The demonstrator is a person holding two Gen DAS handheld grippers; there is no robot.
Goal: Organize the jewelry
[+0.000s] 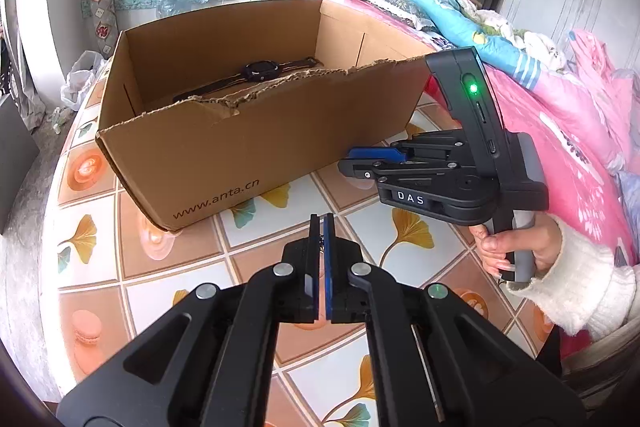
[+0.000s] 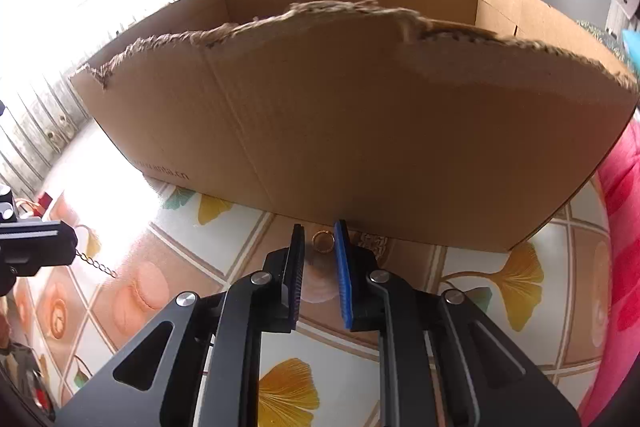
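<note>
Lying on the glossy tablecloth (image 2: 500, 311), a small gold ring (image 2: 322, 239) (plain round band, shiny) sits just in front of the cardboard box (image 2: 360, 131) wall. Cloth: smooth, printed with beige grid lines, yellow ginkgo leaves and peach macarons.

Box: brown corrugated cardboard, open top, near wall rim torn ragged and fibrous; web address printed low on its side. Contents seen from the left wrist view: a dark wristwatch (image 1: 262, 71) with a chunky black case and flat strap, stretched along the floor of the box. Rest of the interior hidden by the wall.

Right gripper (image 2: 320, 233): jaws apart, one black ribbed pad and one blue pad, standing either side of the ring. Ring lies between the fingertips, slightly beyond them; pads not pressing on it.

Left gripper (image 1: 321, 223): jaws together, clamped on a fine metal chain (image 2: 96, 264). In the right wrist view the chain's small oval links hang from its tip down toward the cloth, left of the ring and apart from it.

A hand (image 1: 516, 247) in a white knitted sleeve grips the right tool's handle; pink bedding (image 1: 568, 123) beyond the table edge
</note>
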